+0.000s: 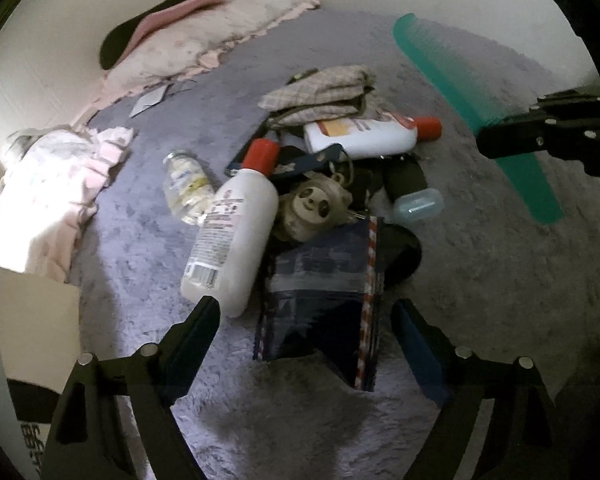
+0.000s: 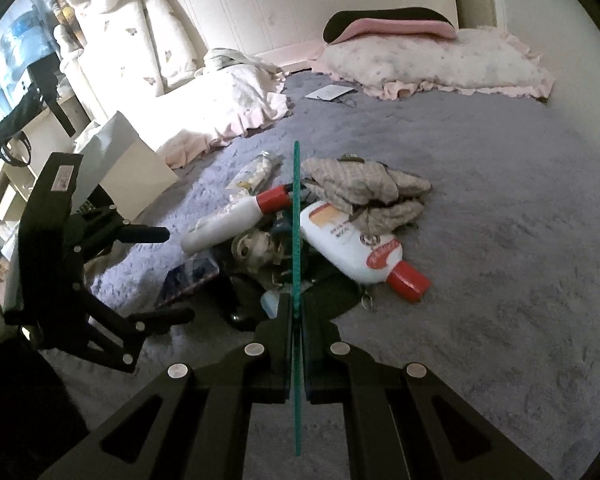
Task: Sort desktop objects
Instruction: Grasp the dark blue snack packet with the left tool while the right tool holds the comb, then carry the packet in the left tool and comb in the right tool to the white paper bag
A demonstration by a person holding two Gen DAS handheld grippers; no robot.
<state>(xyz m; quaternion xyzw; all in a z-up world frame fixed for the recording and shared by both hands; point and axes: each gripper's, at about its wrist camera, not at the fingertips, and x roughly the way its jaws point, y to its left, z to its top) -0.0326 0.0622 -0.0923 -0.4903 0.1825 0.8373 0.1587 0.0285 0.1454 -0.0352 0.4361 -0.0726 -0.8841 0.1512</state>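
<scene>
A pile of objects lies on a fluffy grey blanket (image 1: 480, 280). It holds a white bottle with a red cap (image 1: 232, 232), a second white bottle (image 1: 364, 136), a panda plush (image 1: 312, 204), a plaid cloth (image 1: 324, 92), a dark blue packet (image 1: 320, 292) and a small clear case (image 1: 418, 204). My left gripper (image 1: 306, 310) stands open just above the packet, a finger on either side and neither pad pressing it. My right gripper (image 2: 296, 312) is shut on a green comb (image 2: 297, 220), seen edge-on above the pile. The comb (image 1: 460, 92) also shows in the left wrist view.
A clear jar of pale pieces (image 1: 186, 184) lies left of the pile. A frilled pink pillow (image 2: 440, 64) and crumpled pink bedding (image 2: 228, 108) lie behind. A white bag (image 2: 132, 160) stands at the left edge, beside shelves. A card (image 2: 328, 92) lies near the pillow.
</scene>
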